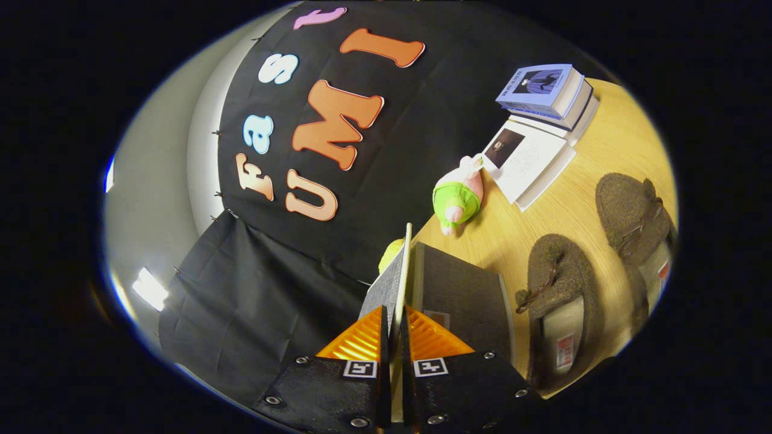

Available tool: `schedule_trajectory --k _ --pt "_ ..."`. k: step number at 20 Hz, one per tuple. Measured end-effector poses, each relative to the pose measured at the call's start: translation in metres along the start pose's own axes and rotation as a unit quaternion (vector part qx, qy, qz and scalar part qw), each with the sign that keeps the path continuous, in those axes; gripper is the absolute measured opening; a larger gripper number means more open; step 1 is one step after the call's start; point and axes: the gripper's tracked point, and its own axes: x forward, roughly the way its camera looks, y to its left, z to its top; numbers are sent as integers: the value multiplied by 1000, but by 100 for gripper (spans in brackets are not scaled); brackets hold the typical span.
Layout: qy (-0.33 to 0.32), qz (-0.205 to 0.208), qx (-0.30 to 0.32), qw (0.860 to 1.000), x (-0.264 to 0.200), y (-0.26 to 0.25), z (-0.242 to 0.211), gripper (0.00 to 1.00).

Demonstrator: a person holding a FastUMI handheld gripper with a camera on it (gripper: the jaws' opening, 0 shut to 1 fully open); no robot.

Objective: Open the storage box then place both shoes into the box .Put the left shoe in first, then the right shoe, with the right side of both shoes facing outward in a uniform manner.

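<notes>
My gripper (393,328) is shut on the thin lid (395,283) of the grey storage box (458,298), both fingers pressing its edge. The lid stands raised on edge between the fingers, lifted off the box, whose dark inside shows just beside it. Two brown fuzzy shoes lie on the wooden table beyond the box: one shoe (558,289) right next to the box, the other shoe (633,220) farther off. Both show pale insoles with labels. The whole view is rolled sideways.
A pink plush toy in a green garment (458,196) lies beyond the box near the booth wall. A stack of books (546,90) and an open book (528,163) rest farther along the table (609,144). Something yellow (391,250) peeks from behind the lid.
</notes>
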Motion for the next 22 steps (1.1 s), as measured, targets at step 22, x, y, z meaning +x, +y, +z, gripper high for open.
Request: schedule_trajectory --k 22 --pt "1 71 -146 987 68 201 -60 41"
